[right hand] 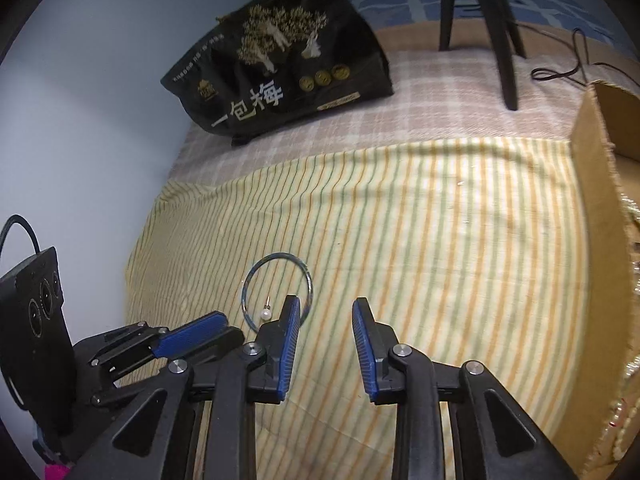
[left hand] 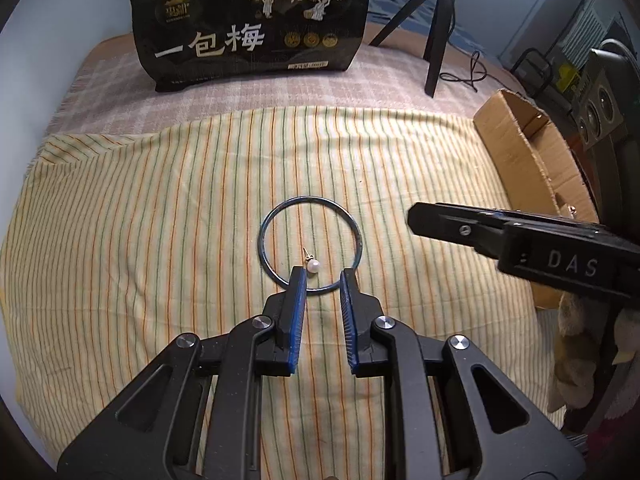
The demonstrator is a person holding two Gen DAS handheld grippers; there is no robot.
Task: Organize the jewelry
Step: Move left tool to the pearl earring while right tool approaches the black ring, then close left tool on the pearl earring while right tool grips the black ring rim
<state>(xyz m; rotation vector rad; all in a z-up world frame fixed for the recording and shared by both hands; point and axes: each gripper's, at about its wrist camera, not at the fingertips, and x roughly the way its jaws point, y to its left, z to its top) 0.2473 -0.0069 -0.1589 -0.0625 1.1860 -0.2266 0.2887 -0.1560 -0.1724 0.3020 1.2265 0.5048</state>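
Lying flat on a yellow striped cloth (left hand: 160, 208), a thin blue bangle (left hand: 311, 244) rings a small pearl stud earring (left hand: 313, 266), which sits inside the hoop toward its near edge with its post pointing away. The left gripper (left hand: 322, 278) hovers over that near edge with its blue-padded fingers (left hand: 298, 292) spread apart and nothing between them; the left tip is just beside the pearl, and both tips overlap the bangle's rim in the left wrist view (whether they touch it I cannot tell).

From the right wrist camera, the right gripper (right hand: 326, 308) also has its fingers (right hand: 290, 320) spread and empty, with the bangle (right hand: 276, 292) and earring (right hand: 265, 313) just left of its left tip. The left gripper (right hand: 192, 334) comes in low from the left there.

An open cardboard box (left hand: 520, 152) stands at the right edge of the cloth, and pale beads show at its wall in the right wrist view. A black snack bag (left hand: 248, 20) with gold trees stands at the far side on a pink checked blanket (left hand: 248, 94), near a black tripod (left hand: 434, 24).
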